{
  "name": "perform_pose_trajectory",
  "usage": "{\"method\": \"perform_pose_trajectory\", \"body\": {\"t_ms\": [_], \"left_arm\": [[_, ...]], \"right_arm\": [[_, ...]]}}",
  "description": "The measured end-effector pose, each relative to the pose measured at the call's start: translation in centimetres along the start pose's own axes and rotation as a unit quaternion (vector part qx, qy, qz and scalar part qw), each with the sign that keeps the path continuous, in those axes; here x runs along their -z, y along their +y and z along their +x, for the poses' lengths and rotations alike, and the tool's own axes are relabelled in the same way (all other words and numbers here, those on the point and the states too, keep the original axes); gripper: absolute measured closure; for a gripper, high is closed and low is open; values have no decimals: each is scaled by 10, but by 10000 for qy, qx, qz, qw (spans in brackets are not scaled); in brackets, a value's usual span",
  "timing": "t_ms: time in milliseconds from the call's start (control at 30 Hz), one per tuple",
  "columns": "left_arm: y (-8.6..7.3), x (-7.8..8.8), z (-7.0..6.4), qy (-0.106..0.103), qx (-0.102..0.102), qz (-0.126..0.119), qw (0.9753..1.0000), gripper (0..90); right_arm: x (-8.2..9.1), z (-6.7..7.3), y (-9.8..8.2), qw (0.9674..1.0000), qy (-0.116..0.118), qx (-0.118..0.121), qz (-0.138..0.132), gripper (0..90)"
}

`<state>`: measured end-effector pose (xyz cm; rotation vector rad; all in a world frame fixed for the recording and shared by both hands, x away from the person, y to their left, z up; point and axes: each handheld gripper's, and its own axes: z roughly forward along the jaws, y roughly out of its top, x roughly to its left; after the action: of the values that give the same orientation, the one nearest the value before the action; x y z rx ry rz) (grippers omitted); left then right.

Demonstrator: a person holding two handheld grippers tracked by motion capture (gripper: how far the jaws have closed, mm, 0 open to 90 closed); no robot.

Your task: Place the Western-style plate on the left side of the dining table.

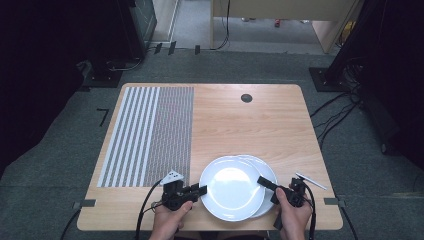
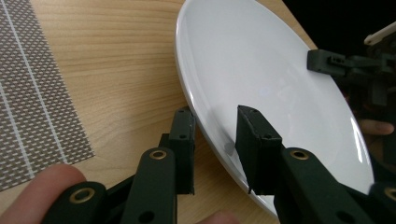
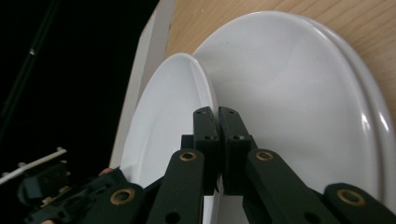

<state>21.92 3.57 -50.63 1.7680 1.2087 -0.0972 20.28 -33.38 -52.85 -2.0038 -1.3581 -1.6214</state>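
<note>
Two white plates lie overlapped near the table's front edge. The upper plate [image 1: 231, 187] [image 2: 261, 70] [image 3: 163, 121] covers most of the lower plate [image 1: 264, 167] [image 3: 299, 93]. My left gripper [image 1: 201, 190] [image 2: 215, 140] is at the upper plate's left rim. Its jaws stand apart astride that rim, one below and one above, with a gap showing. My right gripper [image 1: 263, 181] [image 3: 217, 116] is at the right rim, its jaws pinched on the thin edge. In the right gripper view the upper plate tilts away from the lower one.
A striped grey and white placemat [image 1: 145, 135] [image 2: 32, 93] covers the table's left half. A thin white stick [image 1: 311, 181] lies by the right edge, near my right hand. A small dark round hole [image 1: 246, 98] sits in the wooden table [image 1: 250, 125] at the far side.
</note>
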Motion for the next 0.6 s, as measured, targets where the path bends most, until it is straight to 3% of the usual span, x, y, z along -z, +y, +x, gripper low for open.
{"method": "perform_pose_trajectory", "body": {"t_ms": [133,367,600], "left_arm": [[0,0,3,-61,166,-19,9998,701],[10,12,1,-60,95,-197,9997,709],[23,33,9,93,155,-447,9988,724]], "right_arm": [[2,6,-1,10000,-6,13,-54,884],[1,18,2,9998,120,111,-112,885],[-14,37,4,9993,289,197,-93,885]]}}
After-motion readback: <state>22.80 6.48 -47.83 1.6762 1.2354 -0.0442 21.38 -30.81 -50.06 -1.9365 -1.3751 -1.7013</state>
